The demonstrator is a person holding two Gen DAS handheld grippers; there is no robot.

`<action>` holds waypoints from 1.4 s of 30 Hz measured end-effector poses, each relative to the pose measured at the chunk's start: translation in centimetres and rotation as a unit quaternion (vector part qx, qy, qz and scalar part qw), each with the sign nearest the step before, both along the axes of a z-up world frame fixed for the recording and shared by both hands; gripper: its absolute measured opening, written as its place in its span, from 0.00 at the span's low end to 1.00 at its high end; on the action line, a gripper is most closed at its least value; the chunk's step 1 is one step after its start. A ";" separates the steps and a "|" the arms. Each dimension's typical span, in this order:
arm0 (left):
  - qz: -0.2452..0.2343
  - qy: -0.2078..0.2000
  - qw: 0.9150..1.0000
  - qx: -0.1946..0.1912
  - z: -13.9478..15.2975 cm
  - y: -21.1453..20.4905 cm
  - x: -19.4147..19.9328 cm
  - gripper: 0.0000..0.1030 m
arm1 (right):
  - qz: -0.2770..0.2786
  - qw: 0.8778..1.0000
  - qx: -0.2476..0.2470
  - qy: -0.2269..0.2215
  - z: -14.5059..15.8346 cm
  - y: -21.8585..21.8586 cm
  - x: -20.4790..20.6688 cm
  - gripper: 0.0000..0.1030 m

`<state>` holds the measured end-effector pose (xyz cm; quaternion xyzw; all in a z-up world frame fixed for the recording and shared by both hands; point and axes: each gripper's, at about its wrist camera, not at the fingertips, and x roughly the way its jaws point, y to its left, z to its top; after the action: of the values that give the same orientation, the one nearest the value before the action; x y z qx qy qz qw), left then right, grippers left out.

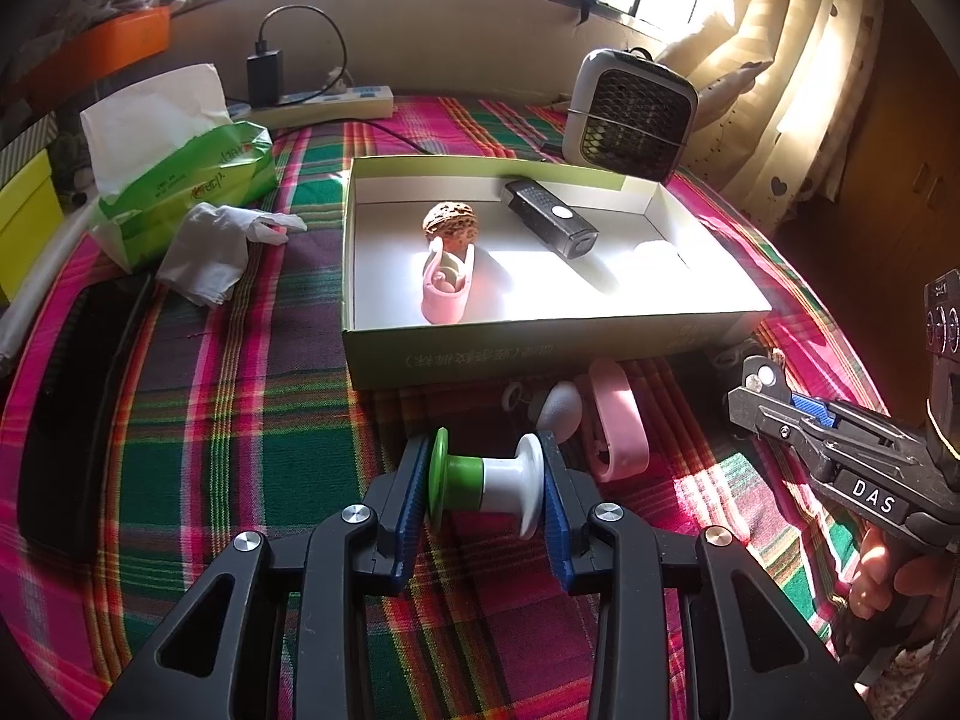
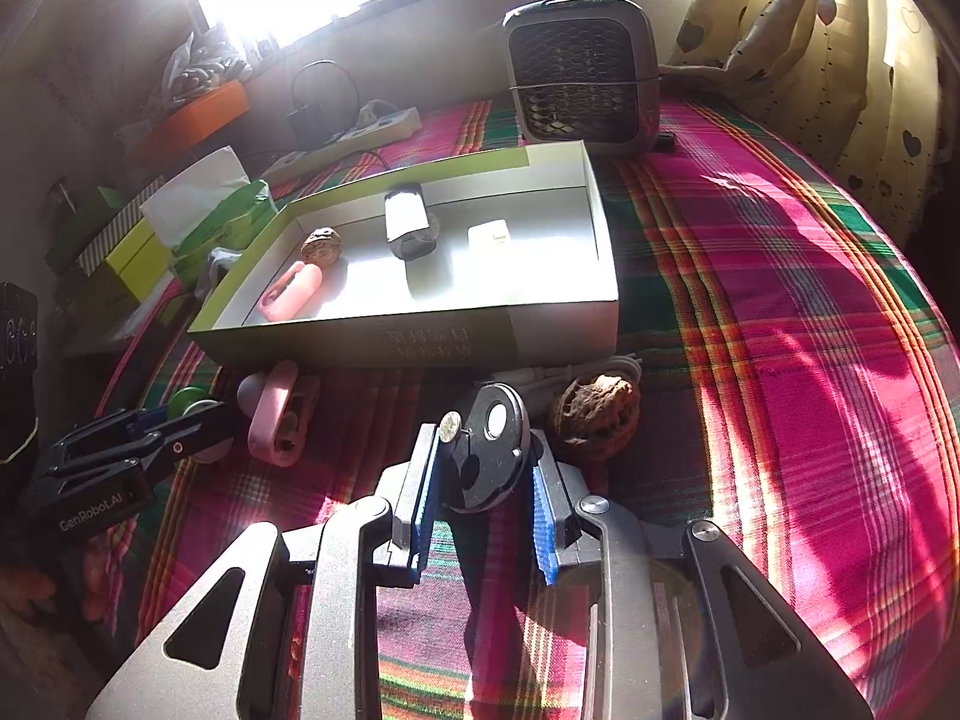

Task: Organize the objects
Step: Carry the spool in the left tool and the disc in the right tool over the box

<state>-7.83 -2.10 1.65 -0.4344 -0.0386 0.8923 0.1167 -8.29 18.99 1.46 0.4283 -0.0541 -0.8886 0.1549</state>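
Note:
My left gripper [image 1: 486,480] is shut on a green and white spool [image 1: 486,483], held between the blue pads just above the plaid cloth. My right gripper [image 2: 483,480] is shut on a black round disc [image 2: 489,450] with a white button; it also shows in the left wrist view [image 1: 759,396]. An open cardboard box [image 1: 540,348] holds a walnut [image 1: 451,227], a pink clip [image 1: 445,288], a black light [image 1: 549,216] and a white block [image 2: 491,235]. In front of the box lie a pink case [image 1: 618,420] and a white earbud-like piece [image 1: 559,408]. A second walnut [image 2: 595,417] lies right of my right gripper.
A tissue pack [image 1: 180,180] and crumpled tissue [image 1: 210,252] lie left of the box. A small fan heater [image 1: 630,114] stands behind it, a power strip [image 1: 336,102] at the back. A black slab [image 1: 66,420] lies at the left edge. Curtains hang at the right.

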 end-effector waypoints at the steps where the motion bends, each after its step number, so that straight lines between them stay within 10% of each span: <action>1: -0.001 0.001 1.000 0.000 0.1 0.1 0.0 0.31 | 0.000 1.000 0.000 0.001 0.1 0.0 0.0 0.27; 42: -0.035 0.015 0.999 0.019 3.5 3.0 -5.7 0.31 | 0.032 0.999 -0.003 0.042 5.6 -0.1 -7.3 0.27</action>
<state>-13.54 0.90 5.13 -0.4198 -0.0388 0.8932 0.1563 -15.58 18.90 7.01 0.3920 -0.0365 -0.9000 0.1871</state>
